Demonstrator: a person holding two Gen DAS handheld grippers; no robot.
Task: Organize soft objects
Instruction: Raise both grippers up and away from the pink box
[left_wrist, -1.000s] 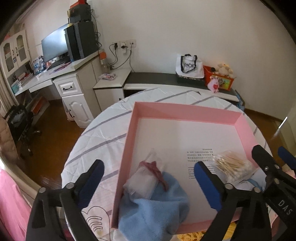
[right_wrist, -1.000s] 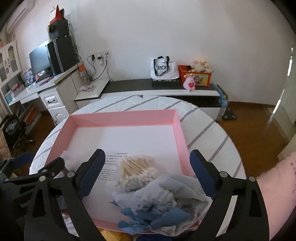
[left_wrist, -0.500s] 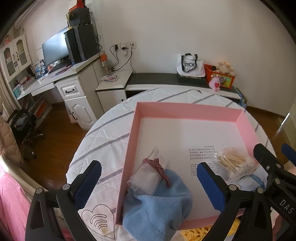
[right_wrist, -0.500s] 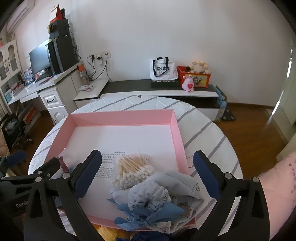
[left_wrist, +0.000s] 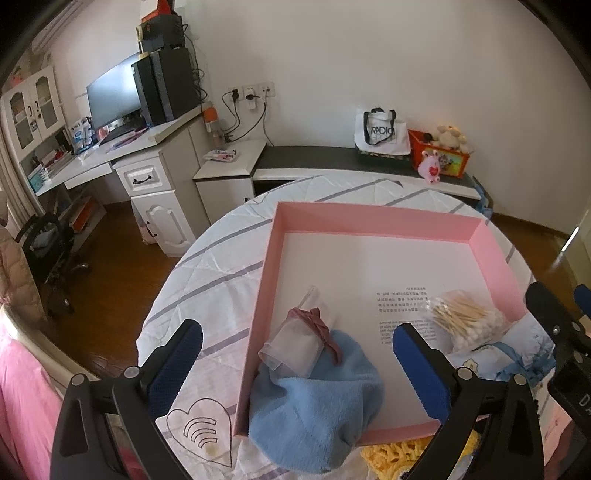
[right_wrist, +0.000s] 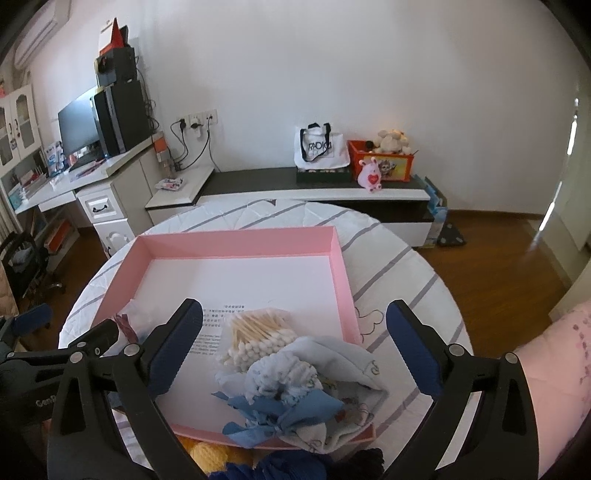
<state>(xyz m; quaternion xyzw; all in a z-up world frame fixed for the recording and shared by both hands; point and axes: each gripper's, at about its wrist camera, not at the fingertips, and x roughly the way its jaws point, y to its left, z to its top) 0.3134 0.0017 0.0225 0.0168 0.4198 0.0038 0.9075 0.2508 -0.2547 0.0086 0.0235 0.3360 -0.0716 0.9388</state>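
Landmark: pink tray (left_wrist: 384, 220), shallow, white-floored with printed text, lying on a round surface (left_wrist: 207, 280) covered in white quilted cloth with grey stripes.

- Blue towel (left_wrist: 314, 402): fluffy, slumped over the tray's near-left corner, part inside the tray and part hanging out over the rim.
- Clear pouch (left_wrist: 291, 345) with a dark red tie: lying on top of the blue towel, inside the tray by its left wall.
- Bag of cotton swabs (right_wrist: 255, 338): clear wrapper, wooden sticks; inside the tray near its near-right corner, touching the cloth bundle.
- Pale blue cloth bundle (right_wrist: 295, 380) with a darker blue ribbon: draped across the tray's near wall at the right corner, partly outside it.
- Yellow knitted item (left_wrist: 391, 456): on the surface just outside the tray's near wall; only partly in view.
- Left gripper (left_wrist: 295, 362): released, its blue pads wide apart; it hangs above the tray's near-left corner, gripping nothing.
- Right gripper (right_wrist: 295, 339): released, spread wide above the tray's near-right corner; the swabs and bundle lie below between the pads, untouched.
- Pink sleeve (right_wrist: 554, 369): at the right edge of the right wrist view, beyond the tray's right side.
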